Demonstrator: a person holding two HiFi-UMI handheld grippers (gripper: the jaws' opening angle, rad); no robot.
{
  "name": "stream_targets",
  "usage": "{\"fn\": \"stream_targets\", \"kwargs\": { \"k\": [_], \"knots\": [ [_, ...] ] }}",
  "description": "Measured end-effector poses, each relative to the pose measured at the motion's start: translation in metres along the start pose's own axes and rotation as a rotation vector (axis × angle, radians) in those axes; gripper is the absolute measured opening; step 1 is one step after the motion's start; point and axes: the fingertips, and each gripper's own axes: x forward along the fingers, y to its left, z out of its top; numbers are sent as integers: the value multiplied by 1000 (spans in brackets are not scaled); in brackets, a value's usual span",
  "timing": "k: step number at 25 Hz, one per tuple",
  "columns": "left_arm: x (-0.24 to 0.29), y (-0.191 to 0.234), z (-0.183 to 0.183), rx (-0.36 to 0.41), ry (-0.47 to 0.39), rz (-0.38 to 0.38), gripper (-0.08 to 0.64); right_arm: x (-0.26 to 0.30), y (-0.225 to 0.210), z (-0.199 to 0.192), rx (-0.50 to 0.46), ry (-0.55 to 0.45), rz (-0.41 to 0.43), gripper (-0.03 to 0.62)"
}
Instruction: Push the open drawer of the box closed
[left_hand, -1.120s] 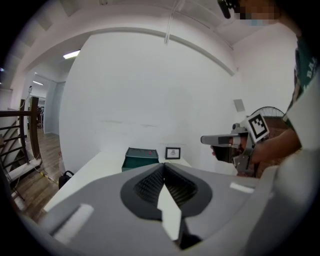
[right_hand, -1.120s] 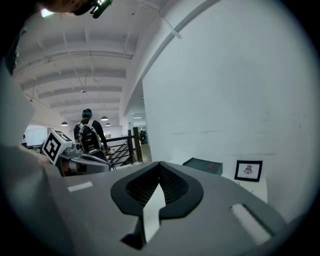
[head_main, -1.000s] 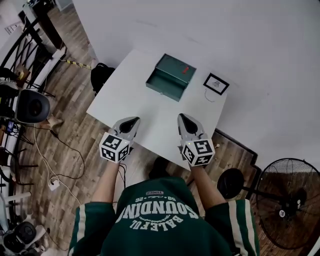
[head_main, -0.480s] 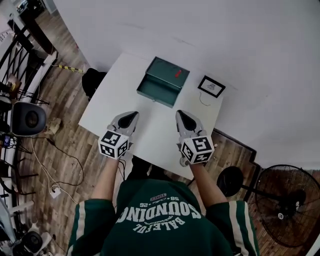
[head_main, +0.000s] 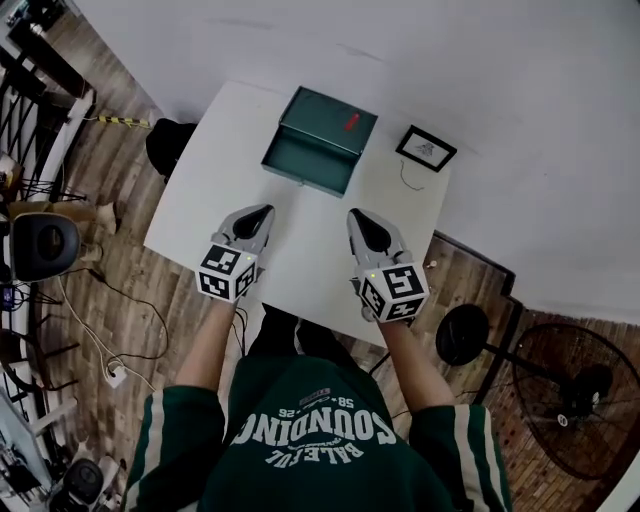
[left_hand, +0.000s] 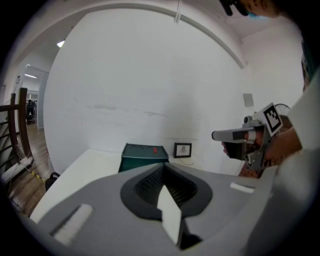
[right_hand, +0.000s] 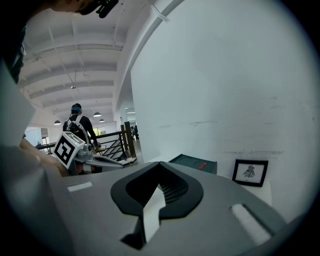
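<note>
A dark green box (head_main: 330, 118) stands at the far side of the white table (head_main: 200, 190), with its drawer (head_main: 305, 165) pulled out toward me and empty. The box (left_hand: 144, 156) also shows in the left gripper view, and the box (right_hand: 194, 163) in the right gripper view. My left gripper (head_main: 262, 211) hovers over the table short of the drawer's left end, jaws shut and empty. My right gripper (head_main: 354, 214) is level with it, short of the drawer's right end, also shut and empty. Neither touches the box.
A small black picture frame (head_main: 426, 148) lies right of the box, with a thin cord beside it. A black stool (head_main: 165, 145) stands at the table's left edge. A floor fan (head_main: 575, 395) is at the right. A person (right_hand: 77, 120) stands far behind.
Both grippers have moved a little forward over the table, closer to the open drawer. Their jaws stayed shut. The head view has shifted slightly.
</note>
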Motion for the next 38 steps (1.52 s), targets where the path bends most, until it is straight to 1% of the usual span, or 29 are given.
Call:
{"fn": "stream_targets", "kwargs": {
  "k": [9,16,18,20,21,30,38],
  "knots": [
    [39,5,-54,-16,115,-50,52,11,-2,-65,62,106,-23,0],
    [60,13,-72,-61,152,-63,55,15,3,-82,81,145,-31,0],
    [69,15,-76,-77,164,-64,116,17,1,-86,77,156,-31,1],
    [79,16,-81,-98,182,-64,199,18,1,-90,64,167,-34,0],
    [84,16,-83,-108,192,-65,215,19,0,-92,58,172,-36,0],
    [124,30,-101,-126,267,-65,215,20,-8,-104,96,193,-77,0],
    [152,36,-119,-125,337,-71,213,16,-16,-116,119,218,-110,1]
  ]
}}
